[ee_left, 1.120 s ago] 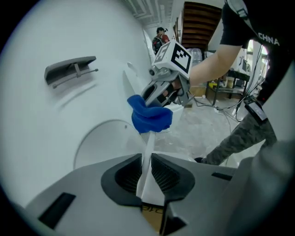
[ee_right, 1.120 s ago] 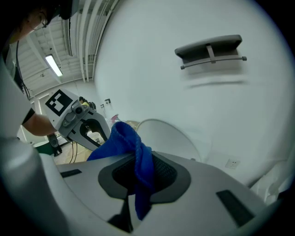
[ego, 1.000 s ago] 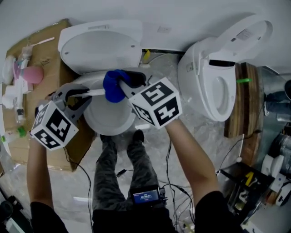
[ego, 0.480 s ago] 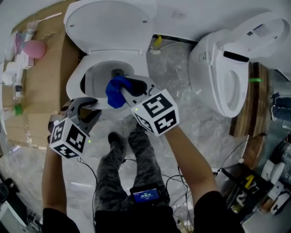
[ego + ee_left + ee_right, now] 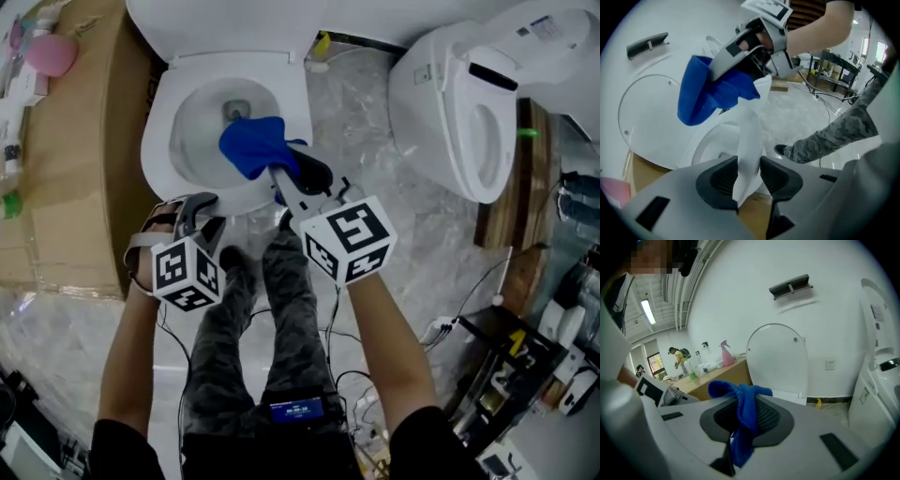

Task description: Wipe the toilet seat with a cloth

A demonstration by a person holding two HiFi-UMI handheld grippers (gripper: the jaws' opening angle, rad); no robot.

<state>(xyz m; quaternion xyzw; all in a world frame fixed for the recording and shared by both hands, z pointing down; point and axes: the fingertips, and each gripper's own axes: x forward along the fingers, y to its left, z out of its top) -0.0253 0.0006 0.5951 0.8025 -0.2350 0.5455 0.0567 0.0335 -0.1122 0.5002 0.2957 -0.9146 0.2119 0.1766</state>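
The white toilet seat (image 5: 157, 141) lies down around the bowl, with the lid (image 5: 216, 23) standing up behind it. My left gripper (image 5: 199, 210) is at the seat's front rim. In the left gripper view, the seat's edge (image 5: 749, 136) runs between the left gripper's (image 5: 749, 165) jaws. They have just been opening and stand apart round it. My right gripper (image 5: 278, 169) reaches over the bowl, shut on a blue cloth (image 5: 255, 145). The cloth (image 5: 747, 408) hangs bunched between the right gripper's (image 5: 745, 414) pads. The left gripper view shows that cloth (image 5: 705, 93) above the seat.
A second toilet (image 5: 459, 103) with its lid up stands to the right beside wooden boards (image 5: 511, 178). A brown counter (image 5: 66, 159) with a pink bottle (image 5: 52, 52) is on the left. The person's legs (image 5: 272, 319) and cables (image 5: 459, 319) cover the floor nearby.
Both grippers have sunk toward the toilet. The left one came down with the seat's edge to the bowl's front rim, and its jaws stand wider. The cloth now hangs over the bowl.
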